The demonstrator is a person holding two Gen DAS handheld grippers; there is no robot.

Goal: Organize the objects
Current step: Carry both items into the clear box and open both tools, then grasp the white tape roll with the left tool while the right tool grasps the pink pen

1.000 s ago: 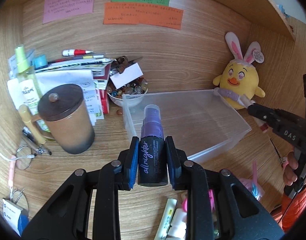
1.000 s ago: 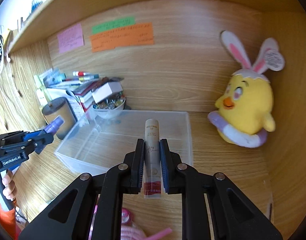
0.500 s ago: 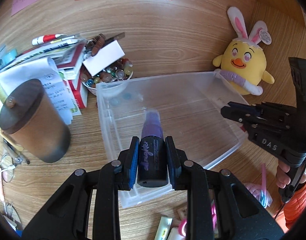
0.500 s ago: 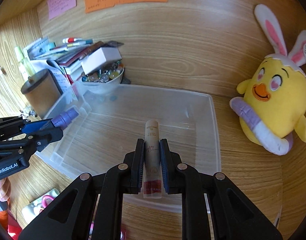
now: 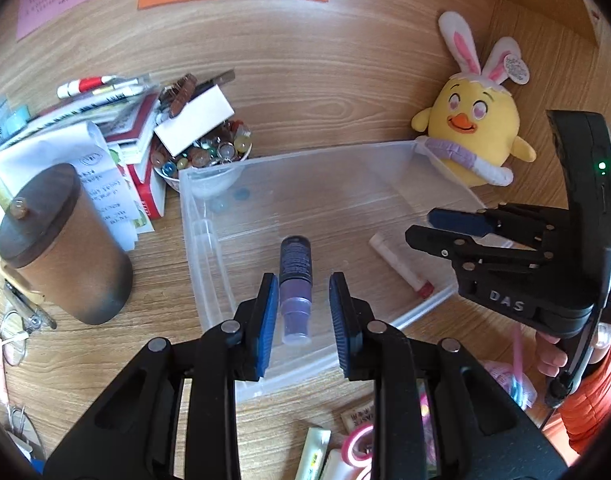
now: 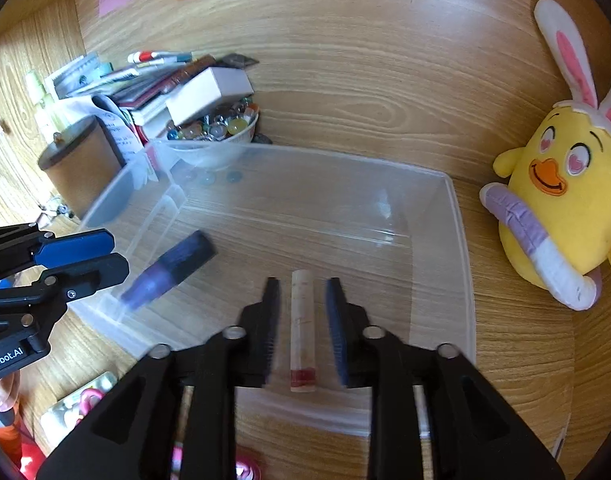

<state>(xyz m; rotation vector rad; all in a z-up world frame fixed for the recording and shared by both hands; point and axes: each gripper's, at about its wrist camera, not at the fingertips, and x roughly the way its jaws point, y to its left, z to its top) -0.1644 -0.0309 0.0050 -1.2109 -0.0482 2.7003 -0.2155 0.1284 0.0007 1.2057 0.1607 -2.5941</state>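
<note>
A clear plastic bin (image 5: 209, 264) (image 6: 461, 248) sits on the wooden desk. A purple spray bottle (image 5: 295, 284) lies flat on its floor between the fingers of my open left gripper (image 5: 303, 320), which hovers just above it. It also shows in the right wrist view (image 6: 171, 268), blurred. A beige tube with a red end (image 6: 302, 328) lies in the bin between the fingers of my open right gripper (image 6: 303, 328). It shows in the left wrist view (image 5: 399, 266) beside the right gripper (image 5: 457, 228). The left gripper shows at the left of the right wrist view (image 6: 81, 256).
A brown lidded mug (image 5: 61, 244), a stack of papers and books (image 5: 105, 136) and a bowl of beads (image 5: 209, 152) stand left of the bin. A yellow chick plush (image 5: 477, 132) sits at the back right. Small items (image 5: 357, 436) lie near the front edge.
Both grippers moved down over the bin and opened. The spray bottle and the beige tube left the jaws and now lie on the bin floor.
</note>
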